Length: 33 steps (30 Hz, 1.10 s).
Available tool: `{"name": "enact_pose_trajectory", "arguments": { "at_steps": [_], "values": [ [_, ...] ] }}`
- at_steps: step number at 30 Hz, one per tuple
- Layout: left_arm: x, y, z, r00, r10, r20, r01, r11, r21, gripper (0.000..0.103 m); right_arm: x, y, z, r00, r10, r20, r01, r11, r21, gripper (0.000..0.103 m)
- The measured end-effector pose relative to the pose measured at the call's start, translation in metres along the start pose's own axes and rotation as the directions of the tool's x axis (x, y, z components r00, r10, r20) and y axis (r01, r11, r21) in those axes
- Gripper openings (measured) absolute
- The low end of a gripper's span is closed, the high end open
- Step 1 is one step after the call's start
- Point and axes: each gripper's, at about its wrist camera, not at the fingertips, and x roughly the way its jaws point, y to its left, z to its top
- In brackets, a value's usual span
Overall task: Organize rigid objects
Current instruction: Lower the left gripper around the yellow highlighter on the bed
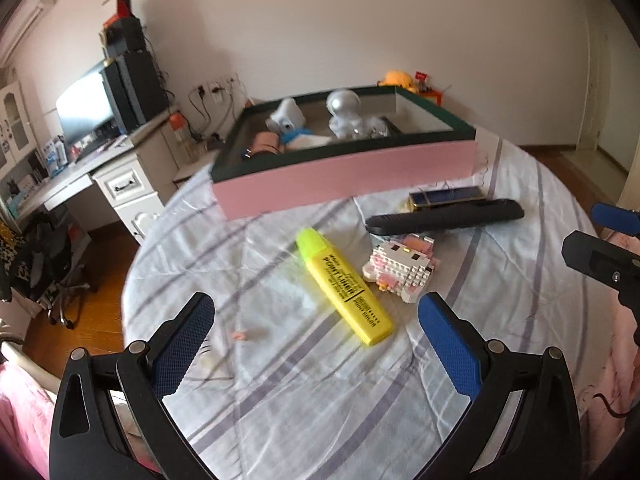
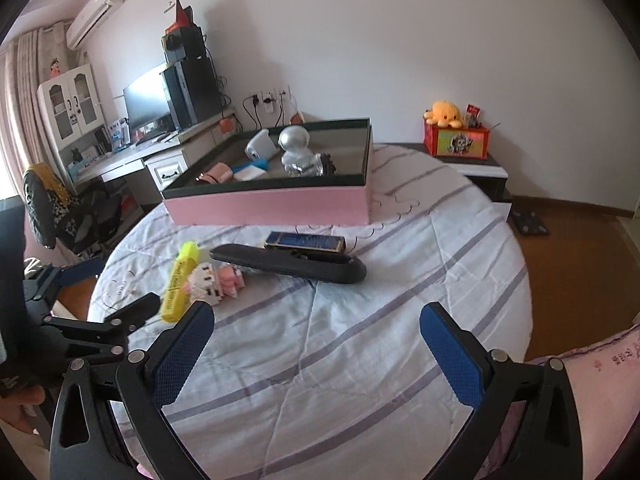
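Both grippers gape empty; the yellow highlighter [image 1: 344,285] lies on the striped sheet [image 1: 280,400] just ahead of the left gripper [image 1: 316,340], long axis slanting away leftward, nearer it than the right gripper [image 2: 318,350]

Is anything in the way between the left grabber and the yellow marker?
No, nothing visible blocks it. The left hand-held gripper is open, and the yellow highlighter lies just ahead of its fingers on the striped sheet. The pink-and-white brick toy sits close beside the highlighter, on the right, not in front.
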Motion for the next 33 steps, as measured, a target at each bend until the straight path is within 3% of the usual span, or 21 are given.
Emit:
{"name": "enact_pose_trajectory", "arguments": {
  "at_steps": [4,7,10,12,16,18,19,33],
  "values": [
    [0.018,-0.006,0.001,0.999,0.030,-0.013,-0.030,0.999,0.021,0.103,0.014,-0.004,-0.001,1.000,0.009,-0.028,-0.009,1.000,0.004,0.103],
    [0.027,-0.007,0.001,0.999,0.005,-0.034,-0.003,0.999,0.033,0.100,0.020,-0.006,-0.004,0.999,0.016,-0.043,-0.015,1.000,0.006,0.103],
    [0.032,-0.004,0.000,0.999,-0.020,-0.039,0.020,1.000,0.012,0.088,0.024,-0.008,-0.005,0.998,0.022,-0.052,-0.022,1.000,0.013,0.103],
    [0.037,-0.002,0.001,0.998,-0.028,-0.059,0.028,1.000,0.006,0.071,0.027,-0.008,-0.005,0.998,0.023,-0.056,-0.022,1.000,0.015,0.103],
    [0.044,0.001,-0.001,0.994,-0.078,-0.077,0.079,0.997,0.001,0.053,0.031,-0.005,-0.005,0.997,0.028,-0.066,-0.028,1.000,0.013,0.103],
    [0.041,0.005,-0.003,0.993,-0.094,-0.069,0.093,0.996,-0.014,0.029,0.032,-0.002,-0.006,0.997,0.031,-0.071,-0.030,1.000,0.008,0.103],
    [0.039,0.006,-0.004,0.993,-0.096,-0.070,0.095,0.995,-0.016,0.026,0.031,-0.001,-0.007,0.997,0.031,-0.071,-0.031,1.000,0.006,0.103],
    [0.011,0.042,-0.033,0.993,-0.097,-0.069,0.093,0.994,-0.059,0.026,0.052,0.054,-0.006,0.990,0.050,-0.132,-0.058,0.997,-0.054,0.103]
  ]
}}
